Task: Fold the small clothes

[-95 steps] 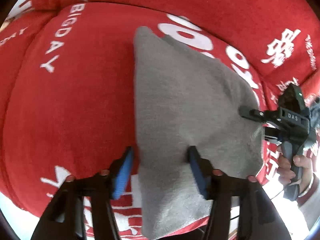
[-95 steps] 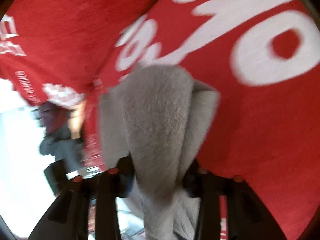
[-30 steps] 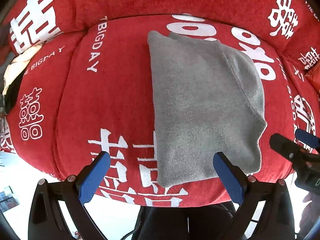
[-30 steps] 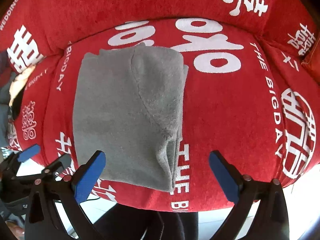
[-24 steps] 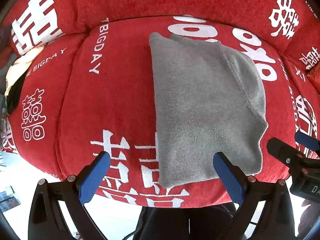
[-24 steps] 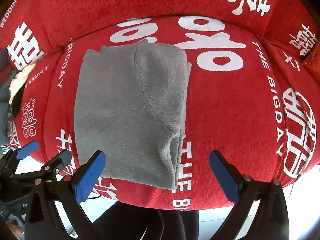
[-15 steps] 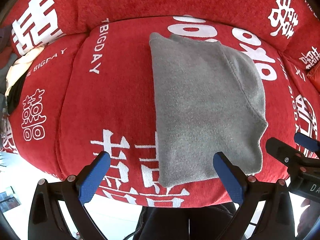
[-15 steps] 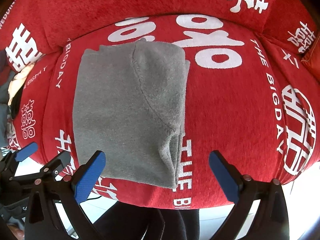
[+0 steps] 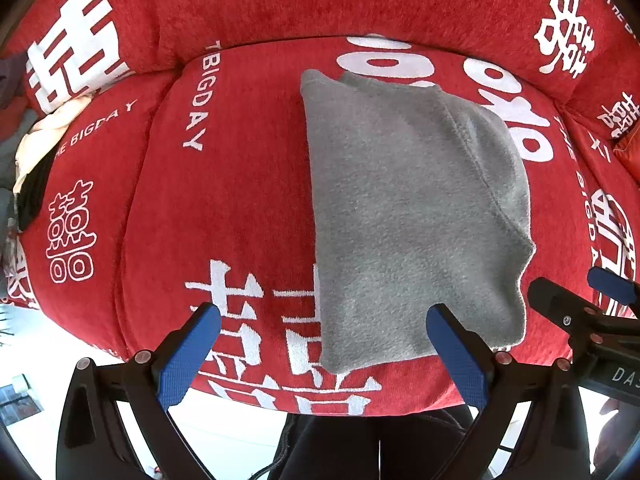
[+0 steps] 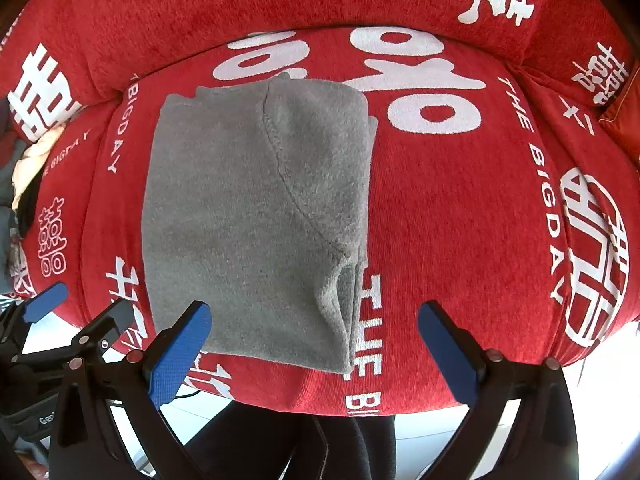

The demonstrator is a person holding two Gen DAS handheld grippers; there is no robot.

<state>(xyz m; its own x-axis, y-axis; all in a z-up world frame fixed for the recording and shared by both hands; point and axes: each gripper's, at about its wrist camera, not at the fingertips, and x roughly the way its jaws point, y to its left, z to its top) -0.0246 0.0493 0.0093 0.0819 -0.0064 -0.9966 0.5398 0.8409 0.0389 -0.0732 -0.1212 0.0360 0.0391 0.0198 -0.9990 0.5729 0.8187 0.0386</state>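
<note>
A grey fleece garment (image 9: 412, 216) lies folded into a rough rectangle on a red sofa seat cushion (image 9: 224, 208) with white lettering. It also shows in the right wrist view (image 10: 256, 216), with a folded layer along its right edge. My left gripper (image 9: 320, 352) is open and empty, held back from the cushion's front edge near the garment's near left corner. My right gripper (image 10: 312, 348) is open and empty, near the garment's near right corner. The right gripper also shows at the right of the left wrist view (image 9: 580, 300).
The red sofa backrest (image 10: 280, 4) rises behind the cushion. A pile of other clothes (image 9: 36, 148) lies at the far left of the sofa. An orange cushion corner (image 10: 624, 100) sits at the far right. The person's dark legs (image 10: 296, 440) are below the sofa edge.
Earlier both grippers were shut on the grey garment. They let go and pulled back; over the last second both stay open and almost still.
</note>
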